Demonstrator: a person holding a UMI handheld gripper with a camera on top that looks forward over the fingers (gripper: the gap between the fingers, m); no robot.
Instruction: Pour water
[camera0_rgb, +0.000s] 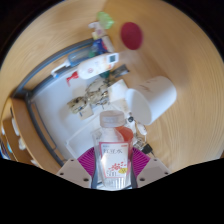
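Note:
My gripper (112, 168) is shut on a clear plastic water bottle (112, 152) with a white label bearing red print and a flower pattern. Both pink pads (88, 163) press on its sides. The bottle stands upright between the fingers, its clear neck and cap at the top. Just beyond it to the right, a white cup (152, 100) rests on the round wooden table (175, 55). The view is tilted.
A red round thing (131, 35) and a green item (104, 20) lie at the far side of the table. A white bottle-like object (92, 68) and a cluster of small items (95, 95) sit beyond the bottle to the left. A dark table edge runs along the left.

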